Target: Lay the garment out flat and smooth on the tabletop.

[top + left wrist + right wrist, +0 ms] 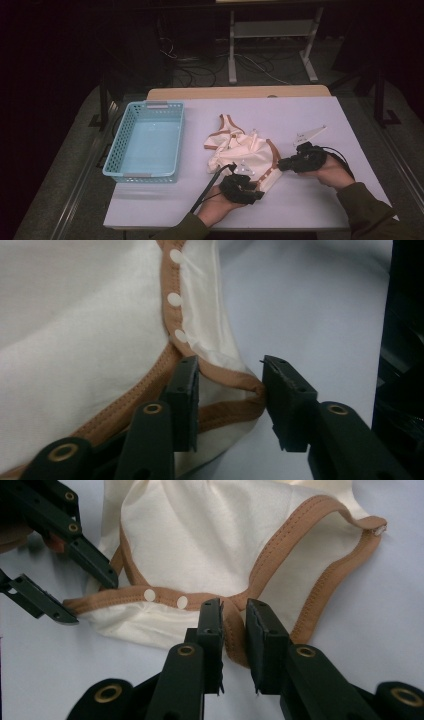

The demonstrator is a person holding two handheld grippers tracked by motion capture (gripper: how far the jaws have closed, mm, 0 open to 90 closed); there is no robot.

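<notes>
2 tools work the cream garment [245, 152]: your right tool [234, 617] pinches its tan trim, your left tool [230, 385] straddles a corner, not yet clamped. It's light and limp; grip the stitched binding.

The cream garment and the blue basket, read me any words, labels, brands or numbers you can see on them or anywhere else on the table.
None: no readable text anywhere.
Cream garment: brown trim and plain white snaps, no print or visible tag.
Blue basket: a pale patch on the far rim, too small to tell if it bears writing.
Table: no markings.
</notes>
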